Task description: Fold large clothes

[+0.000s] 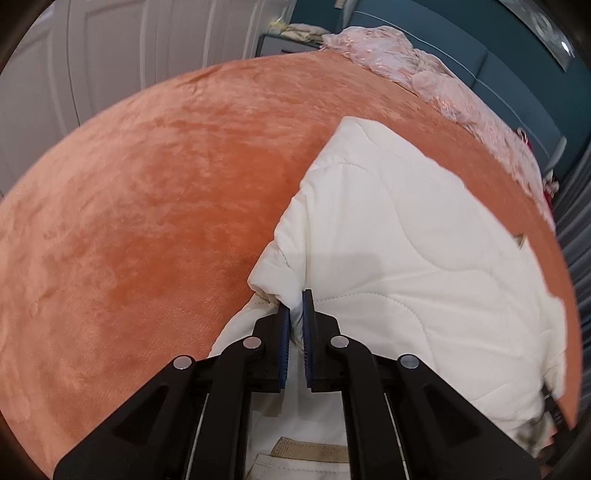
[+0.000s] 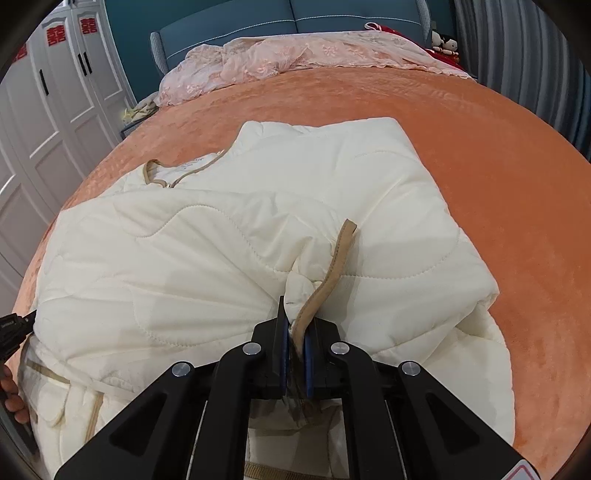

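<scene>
A cream quilted jacket (image 2: 229, 243) with tan trim lies partly folded on the orange bedspread (image 2: 480, 155). It also shows in the left wrist view (image 1: 413, 240), filling the lower right. My left gripper (image 1: 295, 310) is shut on a bunched edge of the jacket. My right gripper (image 2: 295, 325) is shut on the jacket's edge where a tan trim strip (image 2: 340, 251) runs up between the fingers. The left gripper (image 2: 14, 328) shows at the far left edge of the right wrist view, against the jacket's left side.
A pink lace cover (image 2: 295, 59) lies crumpled at the head of the bed against the teal headboard (image 2: 295, 18). White wardrobe doors (image 2: 48, 110) stand to the left. Grey curtains (image 2: 524, 55) hang at the right. Bare orange bedspread (image 1: 147, 203) spreads left of the jacket.
</scene>
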The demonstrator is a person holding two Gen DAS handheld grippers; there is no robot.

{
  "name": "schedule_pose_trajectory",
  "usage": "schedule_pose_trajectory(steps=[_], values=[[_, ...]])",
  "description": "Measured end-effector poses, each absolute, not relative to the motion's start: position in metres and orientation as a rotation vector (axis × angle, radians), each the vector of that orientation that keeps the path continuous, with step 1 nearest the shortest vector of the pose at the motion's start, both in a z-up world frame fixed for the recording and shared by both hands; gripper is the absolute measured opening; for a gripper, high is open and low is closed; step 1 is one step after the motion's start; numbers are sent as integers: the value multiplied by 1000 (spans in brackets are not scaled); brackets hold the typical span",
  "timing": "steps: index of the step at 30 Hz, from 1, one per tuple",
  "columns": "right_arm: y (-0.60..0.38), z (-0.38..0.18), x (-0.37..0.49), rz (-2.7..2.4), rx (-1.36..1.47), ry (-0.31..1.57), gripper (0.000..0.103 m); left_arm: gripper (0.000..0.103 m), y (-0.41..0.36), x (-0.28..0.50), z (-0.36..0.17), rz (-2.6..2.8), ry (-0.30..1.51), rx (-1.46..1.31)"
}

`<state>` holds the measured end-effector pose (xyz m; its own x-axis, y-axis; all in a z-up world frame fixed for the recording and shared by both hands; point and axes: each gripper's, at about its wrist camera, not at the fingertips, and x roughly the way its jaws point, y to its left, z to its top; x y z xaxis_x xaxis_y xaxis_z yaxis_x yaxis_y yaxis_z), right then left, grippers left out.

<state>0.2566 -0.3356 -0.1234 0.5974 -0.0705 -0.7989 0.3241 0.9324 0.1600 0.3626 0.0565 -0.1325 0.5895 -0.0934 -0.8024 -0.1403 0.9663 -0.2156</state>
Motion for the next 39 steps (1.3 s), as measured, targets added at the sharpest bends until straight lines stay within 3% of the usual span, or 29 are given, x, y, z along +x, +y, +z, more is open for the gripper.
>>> schedule_pose_trajectory(steps=[7, 12, 16, 22, 39], values=[[-323, -123, 263, -273, 212, 918, 6, 6, 46, 357, -135, 47, 912, -172], [-310, -114, 265, -315, 111, 932, 16, 7, 37, 355, -133, 62, 894, -104], [-312, -89, 251, -350, 121, 905, 23, 17, 35, 345, -111, 74, 892, -27], [-309, -45, 230, -315, 232, 786, 24, 17, 15, 323, -69, 38, 851, 45], [-252, -108, 263, -200, 207, 937, 24, 18, -41, 345, -101, -26, 944, 68]])
